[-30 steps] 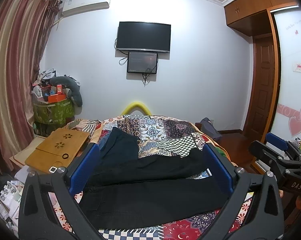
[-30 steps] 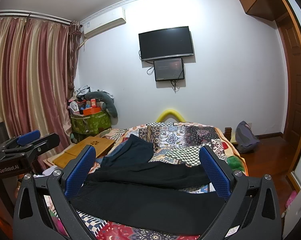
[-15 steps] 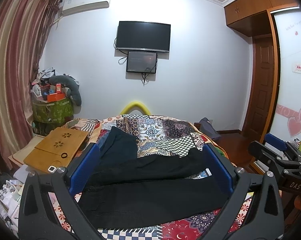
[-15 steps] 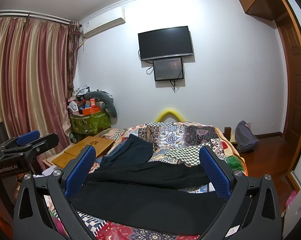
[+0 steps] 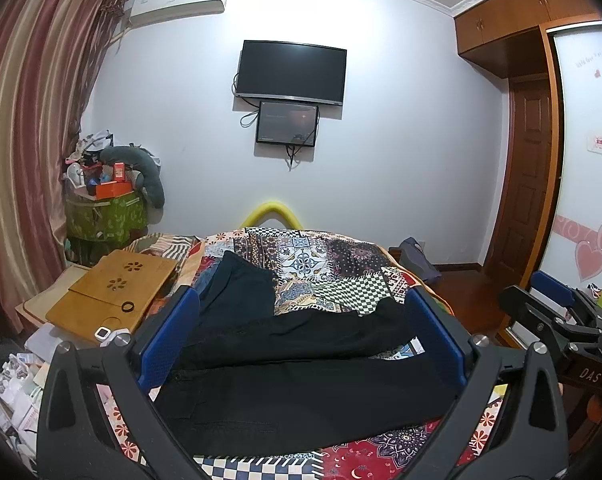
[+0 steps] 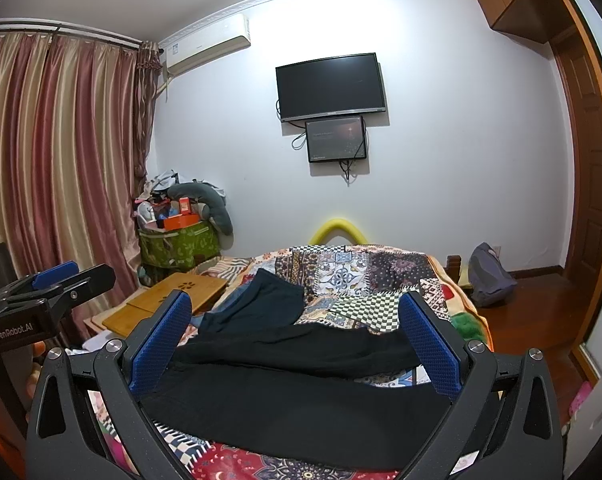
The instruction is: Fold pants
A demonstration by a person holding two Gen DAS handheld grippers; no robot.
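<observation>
Bedroom bed [image 5: 333, 256] with patchwork quilt, on which black pants [image 5: 301, 392] are spread flat for folding; left gripper [image 5: 301, 344] and right gripper [image 6: 297, 348] are held above, fingers open and empty.

Slight upward drift of both views

Pants [image 5: 301, 392] lie across the near end of the bed [image 5: 321, 256], legs running left-right, w/ another garment [image 5: 237, 292] behind them toward the left. Left of the bed: a wooden lap desk [image 5: 113, 296], storage box [image 5: 105, 216] behind it by the curtain [image 5: 25, 128]. TV [image 5: 291, 72] on the far wall, small screen [image 5: 287, 123] just under it. Backpack [image 6: 489, 276] on the floor, right of the bed.
</observation>
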